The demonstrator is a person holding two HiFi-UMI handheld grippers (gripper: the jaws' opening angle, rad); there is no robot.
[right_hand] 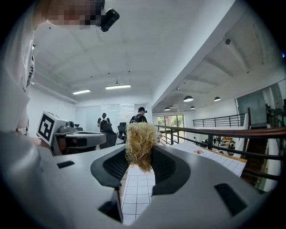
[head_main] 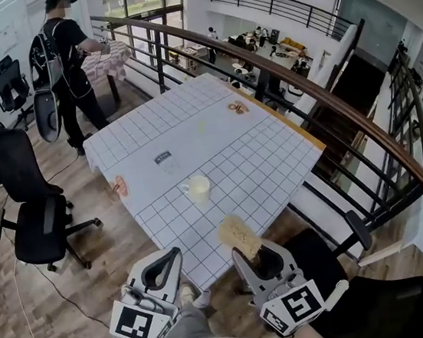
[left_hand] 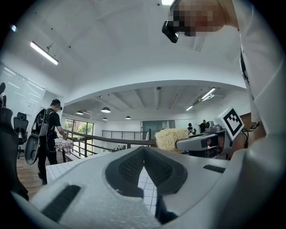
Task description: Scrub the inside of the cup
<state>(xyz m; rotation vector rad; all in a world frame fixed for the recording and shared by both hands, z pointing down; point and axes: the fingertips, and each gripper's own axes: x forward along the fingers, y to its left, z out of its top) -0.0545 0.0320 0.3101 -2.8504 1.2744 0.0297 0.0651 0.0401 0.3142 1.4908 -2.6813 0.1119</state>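
A cream cup [head_main: 197,189] stands upright on the white gridded table [head_main: 257,166], near its front end. My right gripper [head_main: 240,253] hovers just off the table's near corner, shut on a straw-yellow fibrous scrubber [head_main: 239,235]; in the right gripper view the scrubber [right_hand: 140,144] is pinched between the jaws and sticks up past them. My left gripper [head_main: 173,254] is held beside it at the left, short of the table edge, shut with nothing in it. The left gripper view shows its tips [left_hand: 144,151] touching. Both grippers are apart from the cup.
A label [head_main: 163,159], a small orange print [head_main: 237,107] and a pink item [head_main: 119,186] at the left edge lie on the table. Black office chairs [head_main: 26,200] stand at the left. A railing [head_main: 318,96] runs along the right. A person [head_main: 66,60] stands beyond the table.
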